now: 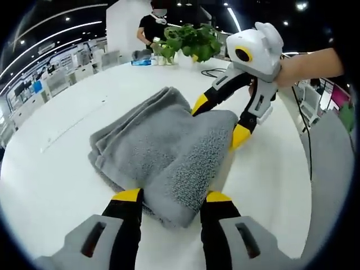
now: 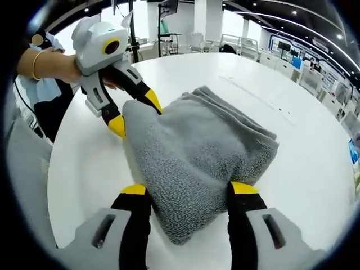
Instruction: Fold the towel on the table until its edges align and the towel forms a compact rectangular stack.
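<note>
While both of my hand-held grippers sit at the folded grey towel [image 1: 163,152], it lies bunched in several layers on the round white worktop [image 1: 50,185]. Left hand-held gripper [image 1: 171,197]: jaws spread wide, straddling the near corner of the towel at 6 o'clock in its own view; touching the cloth, not clamped on it as far as I can see. Right hand-held gripper [image 1: 216,121]: enters the left gripper view at 2 o'clock, jaws parted around the far edge, likewise not visibly pinching. Towel's long axis runs from 10 to 4 o'clock in the left gripper view. My judgement: both grippers are equally near, at opposite ends, so the next fold turns on bringing those ends together. Potted plant [image 1: 188,42] at 12 o'clock.
</note>
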Available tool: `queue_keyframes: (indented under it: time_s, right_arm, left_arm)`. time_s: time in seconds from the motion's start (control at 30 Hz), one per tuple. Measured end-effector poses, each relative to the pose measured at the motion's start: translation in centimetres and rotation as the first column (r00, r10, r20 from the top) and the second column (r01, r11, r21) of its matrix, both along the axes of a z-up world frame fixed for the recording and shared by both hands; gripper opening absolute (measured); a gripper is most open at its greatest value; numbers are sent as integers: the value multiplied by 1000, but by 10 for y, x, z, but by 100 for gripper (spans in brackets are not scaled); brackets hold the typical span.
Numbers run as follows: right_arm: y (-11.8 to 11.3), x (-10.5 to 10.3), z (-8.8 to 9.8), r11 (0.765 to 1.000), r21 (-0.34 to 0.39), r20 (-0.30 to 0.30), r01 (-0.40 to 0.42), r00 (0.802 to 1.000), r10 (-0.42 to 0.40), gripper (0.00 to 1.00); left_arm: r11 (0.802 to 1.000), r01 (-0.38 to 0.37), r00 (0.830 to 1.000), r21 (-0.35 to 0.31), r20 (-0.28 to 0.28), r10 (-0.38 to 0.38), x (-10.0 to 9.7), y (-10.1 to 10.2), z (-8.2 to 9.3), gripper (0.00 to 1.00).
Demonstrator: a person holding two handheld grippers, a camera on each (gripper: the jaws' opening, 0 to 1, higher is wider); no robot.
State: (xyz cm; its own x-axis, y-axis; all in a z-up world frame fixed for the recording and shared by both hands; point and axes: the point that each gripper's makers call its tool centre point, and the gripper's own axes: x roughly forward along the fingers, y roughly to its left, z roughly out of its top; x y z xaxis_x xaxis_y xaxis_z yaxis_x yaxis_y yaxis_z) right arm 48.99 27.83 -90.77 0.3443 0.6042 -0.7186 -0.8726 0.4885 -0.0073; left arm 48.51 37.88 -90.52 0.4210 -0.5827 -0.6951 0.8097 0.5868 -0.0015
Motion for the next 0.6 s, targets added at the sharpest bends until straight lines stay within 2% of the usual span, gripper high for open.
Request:
queue_keyframes:
  time_s: [0.23, 0.43, 0.6]
  right_arm:
    - [2, 10, 0, 1000, -3, 10, 12, 1000, -12, 54]
    - [3, 10, 1, 1000, 2, 15, 26, 1000, -26, 55]
    - [10, 5, -1, 999, -36, 11, 31, 999, -31, 65]
  left_arm:
    - [1000, 0, 1000, 3, 8, 0, 9, 1, 0, 42]
    - [1000, -1, 1000, 0, 17, 1, 11, 2, 0, 41]
    - [1000, -6, 999, 25, 31, 6, 9, -1, 1, 42]
